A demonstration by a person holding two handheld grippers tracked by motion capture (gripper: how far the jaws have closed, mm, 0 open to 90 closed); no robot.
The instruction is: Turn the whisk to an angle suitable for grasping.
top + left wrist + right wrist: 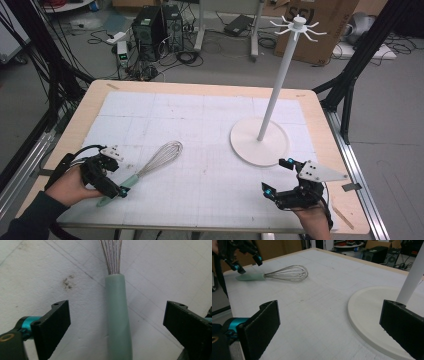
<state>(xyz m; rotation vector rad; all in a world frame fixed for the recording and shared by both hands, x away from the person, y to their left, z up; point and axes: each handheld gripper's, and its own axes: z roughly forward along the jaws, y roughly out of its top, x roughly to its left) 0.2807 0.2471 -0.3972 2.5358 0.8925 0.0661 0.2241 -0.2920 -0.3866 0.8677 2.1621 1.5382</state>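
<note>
A wire whisk (162, 157) with a pale green handle (117, 315) lies on the white mat (210, 180) at front left. My left gripper (120, 175) hovers over the handle end, open, one jaw on each side with clear gaps to the handle. From its own view the left gripper (117, 306) looks straight down on the handle. In the right gripper view the whisk (287, 273) lies far left, under the left gripper (248, 263). My right gripper (277, 176) rests at front right, open and empty, with the same wide gap in its own view (329, 312).
A white stand (260, 141) with a round base, a tall pole and hook arms at the top rises at the right of the mat; its base (372, 315) lies just ahead of the right gripper. Wooden table edge (200, 86) frames the mat. Computers and cables sit on the floor beyond.
</note>
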